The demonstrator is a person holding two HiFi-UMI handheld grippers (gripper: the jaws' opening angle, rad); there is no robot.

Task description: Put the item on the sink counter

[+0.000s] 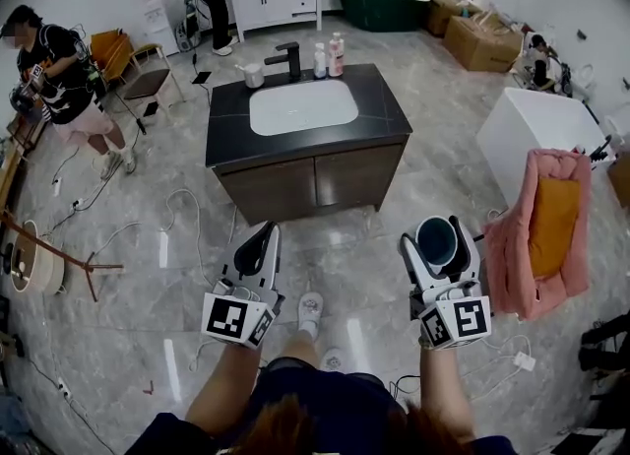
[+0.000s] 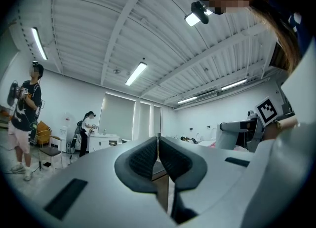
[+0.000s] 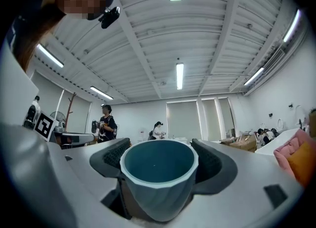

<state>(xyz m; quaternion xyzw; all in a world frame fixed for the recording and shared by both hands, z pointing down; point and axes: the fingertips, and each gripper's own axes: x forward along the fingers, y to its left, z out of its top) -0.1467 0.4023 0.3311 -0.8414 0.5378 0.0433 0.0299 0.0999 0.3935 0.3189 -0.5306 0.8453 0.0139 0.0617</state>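
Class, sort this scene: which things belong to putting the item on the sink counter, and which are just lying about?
In the job: blue-grey faceted cup, held in the right gripper; black-topped sink counter with white basin.
Lying about: two plastic bottles, small grey cup, pink padded throw, cardboard boxes, green bathtub.

The left gripper (image 1: 264, 238) and the right gripper (image 1: 436, 238) have smooth white shells and black ribbed pads (image 2: 144, 160). Each one carries a cube (image 1: 239, 318) with black-and-white square markers. The person wears dark clothes (image 1: 325, 396) and a white shoe (image 1: 310, 307).
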